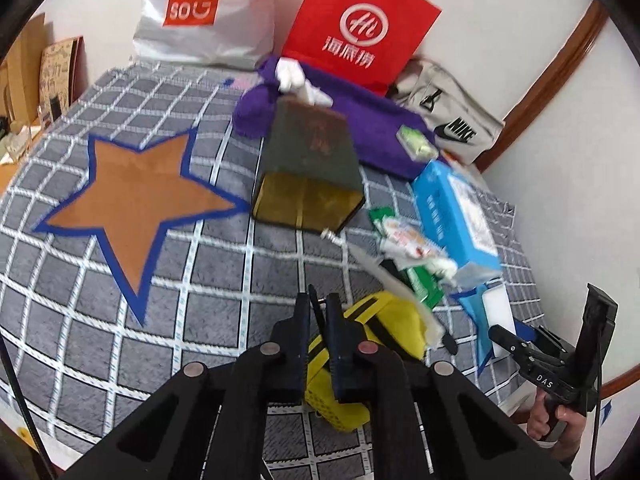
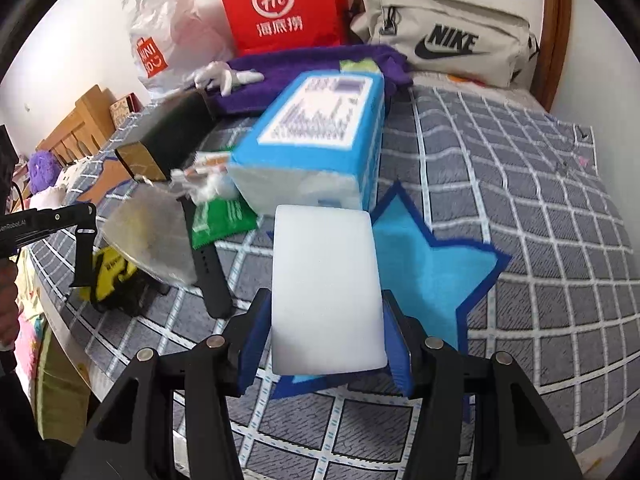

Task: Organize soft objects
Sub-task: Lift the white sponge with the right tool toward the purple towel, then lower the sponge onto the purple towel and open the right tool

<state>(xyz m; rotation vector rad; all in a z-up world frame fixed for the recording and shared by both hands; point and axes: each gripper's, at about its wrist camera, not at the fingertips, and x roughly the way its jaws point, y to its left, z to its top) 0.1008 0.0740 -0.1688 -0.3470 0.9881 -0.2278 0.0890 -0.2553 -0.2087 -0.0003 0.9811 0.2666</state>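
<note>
Right wrist view: right claw (image 2: 326, 340) clamped on a white sponge block (image 2: 324, 284) above a blue star patch (image 2: 432, 264) on the checked bed cover (image 2: 540, 200); blue tissue pack (image 2: 316, 140) just beyond; left wrist view: left claw (image 1: 318, 312) closed together, a thin black strap (image 1: 316, 308) pinched between its pads, over a yellow pouch (image 1: 384, 328).

White walls (image 1: 500, 20), curved wood trim (image 1: 560, 76), grey checked bedspread (image 1: 224, 280), wooden headboard (image 2: 80, 120) far left
</note>
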